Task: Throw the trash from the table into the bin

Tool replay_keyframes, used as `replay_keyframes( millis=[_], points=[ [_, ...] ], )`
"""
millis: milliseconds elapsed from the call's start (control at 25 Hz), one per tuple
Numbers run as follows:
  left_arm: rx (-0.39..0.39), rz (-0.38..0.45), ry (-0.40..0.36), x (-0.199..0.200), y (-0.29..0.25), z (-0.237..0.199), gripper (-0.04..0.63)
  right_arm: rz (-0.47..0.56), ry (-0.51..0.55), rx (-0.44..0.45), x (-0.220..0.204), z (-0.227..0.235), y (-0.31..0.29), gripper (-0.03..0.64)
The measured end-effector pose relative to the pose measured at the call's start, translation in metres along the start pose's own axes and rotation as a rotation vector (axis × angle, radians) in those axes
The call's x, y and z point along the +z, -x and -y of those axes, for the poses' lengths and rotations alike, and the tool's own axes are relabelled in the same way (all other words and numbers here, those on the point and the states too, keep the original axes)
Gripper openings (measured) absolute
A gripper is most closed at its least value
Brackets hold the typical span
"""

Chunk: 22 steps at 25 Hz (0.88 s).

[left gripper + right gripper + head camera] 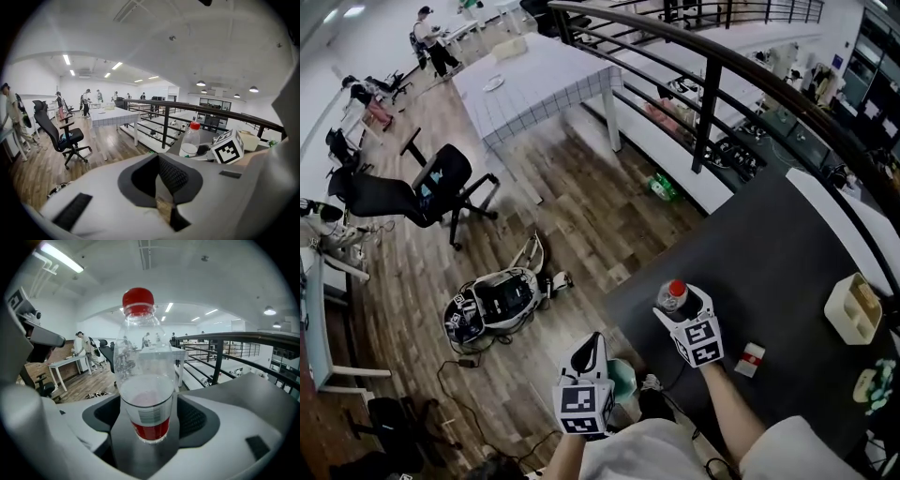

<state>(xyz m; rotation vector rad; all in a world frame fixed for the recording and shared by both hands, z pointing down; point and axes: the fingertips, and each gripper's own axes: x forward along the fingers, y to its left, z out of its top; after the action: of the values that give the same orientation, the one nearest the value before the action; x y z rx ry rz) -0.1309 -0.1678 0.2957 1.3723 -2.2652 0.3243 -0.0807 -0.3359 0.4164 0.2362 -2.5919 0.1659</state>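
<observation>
right gripper [681, 306]: spread wide, bottle [143, 376] upright between jaws, ungrasped | left gripper [161, 187]: clenched, empty | risk: lopsided closing nudges the light bottle, toppling it off the nearby worktop [769, 272] edge

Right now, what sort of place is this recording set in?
Probably an open-plan office or lab workspace, perhaps on a raised floor: a wheeled office chair, a white table with people working at desks beyond it, and a black railing beside the dark table.
</observation>
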Motion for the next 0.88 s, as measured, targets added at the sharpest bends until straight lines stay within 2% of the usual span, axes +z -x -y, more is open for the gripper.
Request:
replay_keyframes(
  millis=[120, 200, 600, 720, 880],
  points=[
    [-0.008, -0.020, 0.015, -0.008, 0.003, -0.002, 0.025, 0.007, 0.021, 0.011, 0.001, -0.005, -0.011, 0.397],
    [-0.017, -0.032, 0.018, -0.016, 0.008, -0.006, 0.025, 0.013, 0.019, 0.010, 0.004, -0.012, -0.015, 0.337],
    [0.033, -0.008, 0.115, -0.055, 0.064, -0.048, 0.025, -0.005, 0.084, 0.062, 0.004, -0.076, 0.007, 0.336],
    [0.046, 0.002, 0.136, -0.073, 0.096, -0.067, 0.025, -0.003, 0.095, 0.087, 0.000, -0.117, 0.019, 0.336],
    [0.044, 0.012, 0.156, -0.117, 0.145, -0.094, 0.025, -0.003, 0.133, 0.120, -0.025, -0.187, 0.036, 0.336]
  ],
)
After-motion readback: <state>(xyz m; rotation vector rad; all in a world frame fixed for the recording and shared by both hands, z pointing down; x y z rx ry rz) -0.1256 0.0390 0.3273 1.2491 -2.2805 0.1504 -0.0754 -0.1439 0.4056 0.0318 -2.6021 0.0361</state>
